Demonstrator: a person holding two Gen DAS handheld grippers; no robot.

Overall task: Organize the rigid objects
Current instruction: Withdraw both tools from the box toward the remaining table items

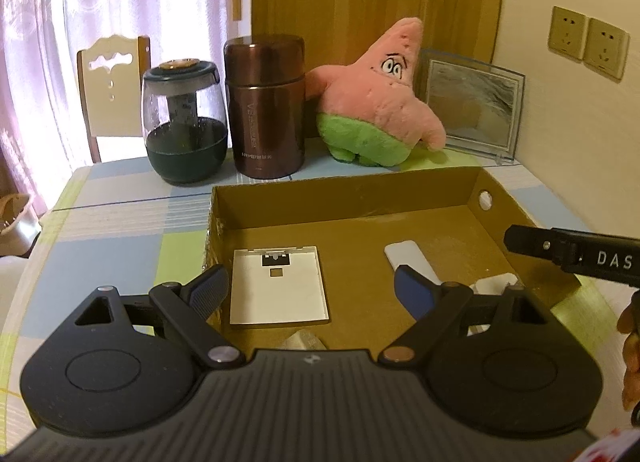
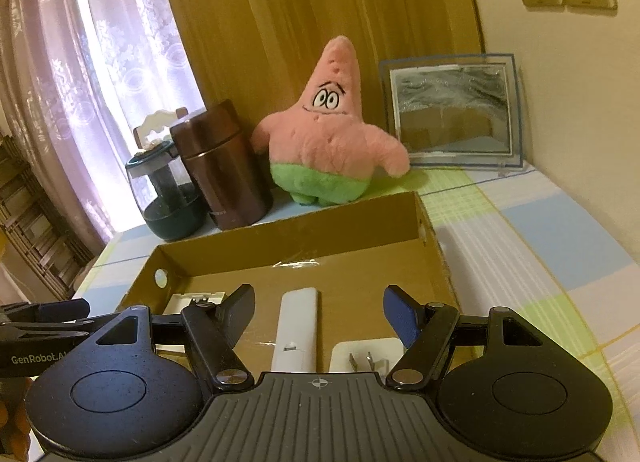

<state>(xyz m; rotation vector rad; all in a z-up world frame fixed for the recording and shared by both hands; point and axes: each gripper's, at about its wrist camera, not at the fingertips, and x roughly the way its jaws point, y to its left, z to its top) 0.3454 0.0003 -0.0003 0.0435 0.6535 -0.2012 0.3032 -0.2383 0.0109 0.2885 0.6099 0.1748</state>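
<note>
A shallow cardboard box [image 1: 360,191] [image 2: 280,238] lies on the checked tablecloth. In it lie a square white plastic cover [image 1: 278,288] [image 2: 196,299], a long white remote-like bar [image 1: 412,260] [image 2: 298,330] and a white plug adapter [image 2: 366,356] [image 1: 494,284]. My left gripper [image 1: 312,288] is open and empty, hovering above the white cover. My right gripper [image 2: 320,312] is open and empty above the white bar, with the plug adapter under its right finger. The right gripper's body shows at the right edge of the left wrist view [image 1: 576,252].
Behind the box stand a dark glass teapot [image 1: 184,121] [image 2: 172,197], a brown metal flask [image 1: 264,105] [image 2: 222,165], a pink star plush [image 1: 380,97] [image 2: 328,129] and a glass picture frame [image 1: 472,101] [image 2: 452,109]. A chair [image 1: 114,89] stands beyond the table. Wall sockets [image 1: 586,41] are at right.
</note>
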